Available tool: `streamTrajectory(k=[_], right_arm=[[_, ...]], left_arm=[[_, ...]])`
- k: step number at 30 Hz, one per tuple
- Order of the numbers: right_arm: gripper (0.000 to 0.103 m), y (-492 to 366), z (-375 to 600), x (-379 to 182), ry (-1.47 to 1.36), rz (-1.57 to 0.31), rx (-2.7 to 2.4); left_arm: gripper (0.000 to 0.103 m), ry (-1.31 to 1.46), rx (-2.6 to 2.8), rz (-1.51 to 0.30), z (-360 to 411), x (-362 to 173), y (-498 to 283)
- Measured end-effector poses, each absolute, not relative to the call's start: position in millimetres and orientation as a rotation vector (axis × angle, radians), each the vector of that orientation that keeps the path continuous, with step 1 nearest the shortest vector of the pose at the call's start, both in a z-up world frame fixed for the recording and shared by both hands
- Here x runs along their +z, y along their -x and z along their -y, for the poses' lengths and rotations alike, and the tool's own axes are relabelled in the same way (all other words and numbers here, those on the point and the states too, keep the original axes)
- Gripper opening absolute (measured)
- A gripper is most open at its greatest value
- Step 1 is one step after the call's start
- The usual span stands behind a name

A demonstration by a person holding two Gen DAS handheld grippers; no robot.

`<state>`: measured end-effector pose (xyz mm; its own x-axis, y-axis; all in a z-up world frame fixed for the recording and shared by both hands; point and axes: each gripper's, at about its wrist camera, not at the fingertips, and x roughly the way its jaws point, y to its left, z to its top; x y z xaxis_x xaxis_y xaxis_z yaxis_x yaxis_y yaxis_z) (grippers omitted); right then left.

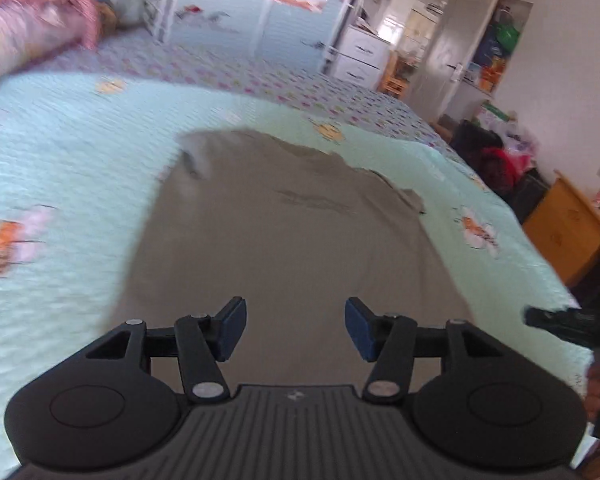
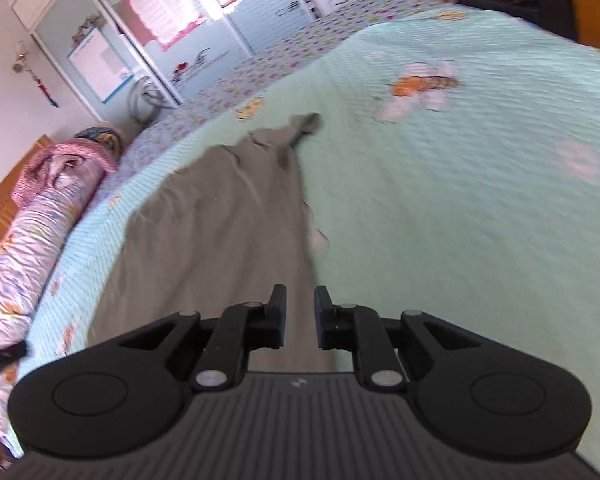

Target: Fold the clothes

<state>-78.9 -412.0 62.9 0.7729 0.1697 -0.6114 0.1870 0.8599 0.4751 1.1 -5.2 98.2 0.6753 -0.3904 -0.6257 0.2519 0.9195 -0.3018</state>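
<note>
Though rumpled — soft khaki garment (image 1: 284, 240)

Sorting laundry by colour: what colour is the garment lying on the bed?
Plain grey-brown garment, clearest in the left wrist view.

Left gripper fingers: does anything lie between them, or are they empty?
Nothing is held. In the left wrist view the left gripper is open; between its fingers only the grey garment beneath shows.

Grey-brown garment (image 1: 284, 248), flower-patterned mint bedspread (image 1: 60, 152)
</note>
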Motion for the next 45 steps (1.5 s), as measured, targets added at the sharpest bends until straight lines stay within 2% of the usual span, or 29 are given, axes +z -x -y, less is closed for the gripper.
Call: streamTrajectory(k=[2,7,8,13,15,20,28,29,30,31,32,34,36,38,40,42,44,45], right_arm=[[0.026,44.5,411.4,62.6,-0.510,-0.703,-0.011],[0.027,-33.0,426.8,50.4,-0.487,-0.707,-0.024],[0.027,-47.1,428.4,47.0,-0.490,-0.705,-0.021],[0.027,-112.5,444.4,24.3,-0.633,-0.677,-0.013],[0.027,-133.3,455.4,11.3,-0.737,-0.672,-0.055],[0.027,-184.9,477.3,-16.7,-0.958,-0.700,-0.106],[0.029,-232.4,490.9,-43.1,-1.275,-0.689,-0.046],[0.025,-237.4,488.4,-38.4,-1.242,-0.697,-0.050],[0.010,-240.0,483.4,-27.6,-1.164,-0.684,-0.062],[0.006,-238.5,474.2,-10.0,-1.053,-0.641,-0.050],[0.006,-236.5,464.4,8.4,-0.938,-0.594,-0.034],[0.006,-218.7,414.0,53.5,-0.531,-0.488,0.121],[0.006,-189.5,348.8,69.2,-0.108,-0.502,0.329],[0.007,-164.9,306.7,51.1,0.068,-0.648,0.490],[0.011,-144.5,289.7,25.3,0.096,-0.765,0.530],[0.015,-126.8,291.6,17.3,0.082,-0.733,0.481],[0.025,-109.0,294.2,10.1,0.067,-0.694,0.428],[0.036,-101.0,295.5,12.1,0.038,-0.684,0.395]], left_arm=[[0.058,0.208,-0.379,-0.791,22.9,77.0,-29.8],[0.055,0.167,-0.163,-0.917,11.5,20.2,-88.7],[0.046,0.159,-0.125,-0.923,4.0,12.7,-91.6],[0.046,0.139,-0.157,-0.882,-3.8,14.0,-81.2],[0.050,0.099,-0.151,-0.878,3.7,13.9,-80.1],[0.073,0.111,-0.144,-0.870,10.4,12.8,-78.7],[0.087,0.072,-0.159,-0.839,20.6,5.0,-82.1],[0.089,0.072,-0.161,-0.838,20.8,4.9,-82.6],[0.089,0.070,-0.163,-0.837,21.4,4.7,-83.4],[0.090,0.067,-0.165,-0.836,22.2,4.5,-83.5],[0.091,0.063,-0.166,-0.835,23.0,4.3,-83.6],[0.091,0.060,-0.167,-0.830,23.1,4.3,-82.6],[0.091,0.062,-0.170,-0.825,22.6,3.7,-82.1],[0.091,0.060,-0.169,-0.819,23.3,2.9,-81.6],[0.091,0.051,-0.165,-0.813,25.5,2.3,-80.8],[0.091,0.039,-0.164,-0.808,27.3,1.8,-80.1],[0.091,0.033,-0.169,-0.808,27.0,2.0,-80.0],[0.091,0.037,-0.175,-0.807,25.6,2.3,-79.8]])
